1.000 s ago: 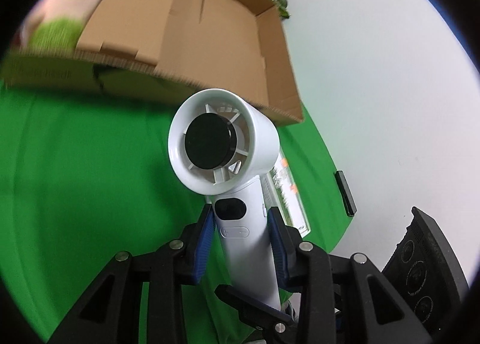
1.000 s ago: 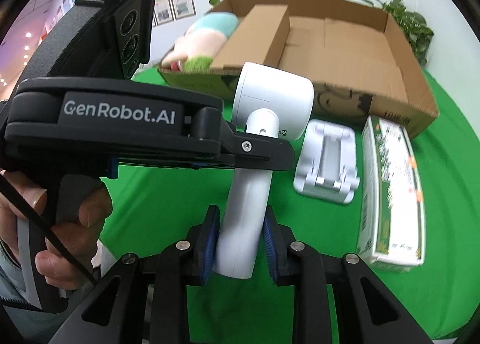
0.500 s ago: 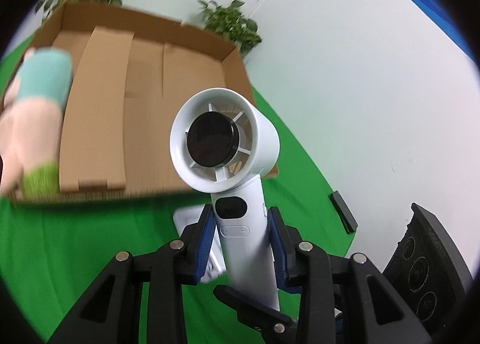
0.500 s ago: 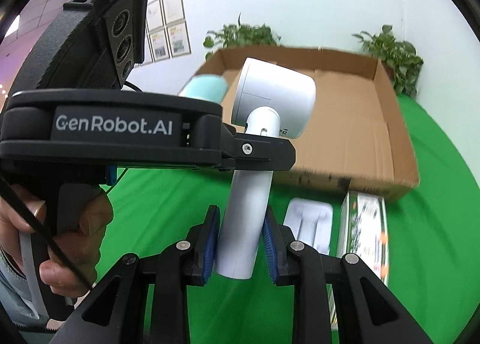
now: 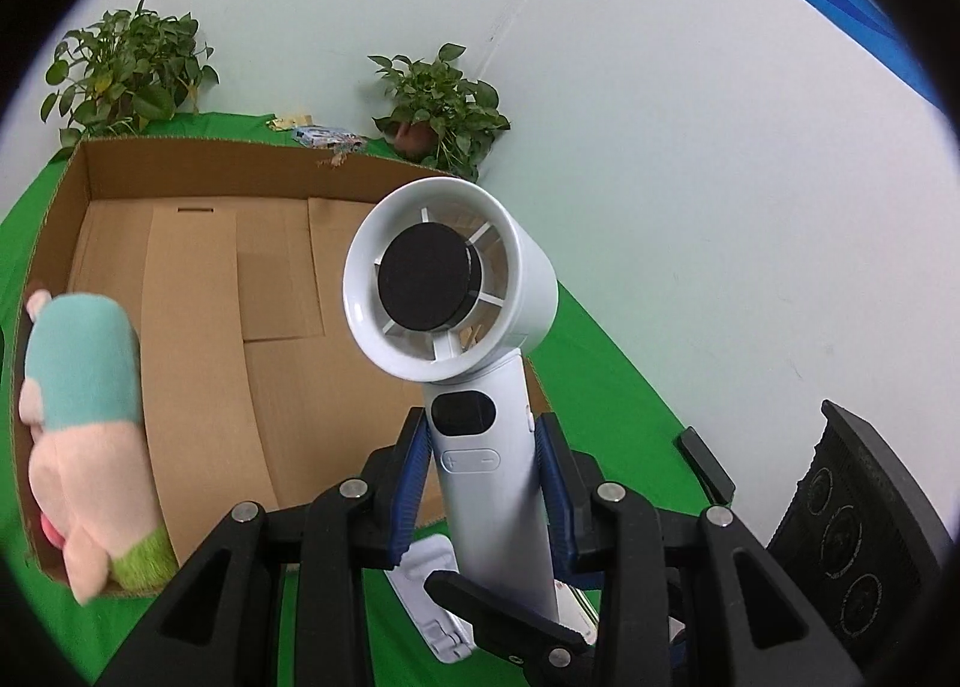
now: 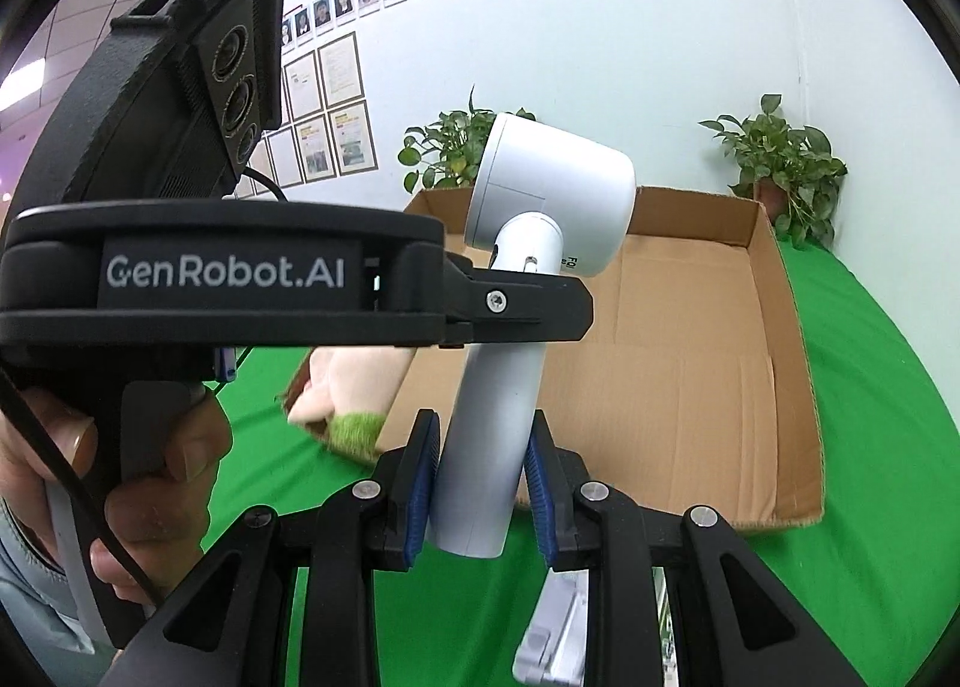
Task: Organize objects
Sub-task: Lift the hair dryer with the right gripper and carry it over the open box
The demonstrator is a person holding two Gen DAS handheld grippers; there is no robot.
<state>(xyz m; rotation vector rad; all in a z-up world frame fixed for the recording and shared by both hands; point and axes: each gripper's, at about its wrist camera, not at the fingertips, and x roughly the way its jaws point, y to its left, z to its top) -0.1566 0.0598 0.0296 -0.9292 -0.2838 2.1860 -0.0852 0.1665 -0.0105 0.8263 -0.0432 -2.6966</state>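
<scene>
Handheld fan (image 5: 474, 363), white, gripped by both units at once: I read that as steadying it w/ two holds en route to the cardboard box (image 5: 180, 291). L gripper (image 5: 483, 483) clamped on handle just below the control buttons; fan head at 12 o'clock from the pads, facing the lens. R gripper (image 6: 480, 477) clamped on handle's lower end, head at 12–1 o'clock, tilted right. Plush toy (image 5: 84, 435) already in box, at 9 o'clock in L view. White stand (image 5: 432, 597) on green cloth (image 6: 870, 447), 6 o'clock.
</scene>
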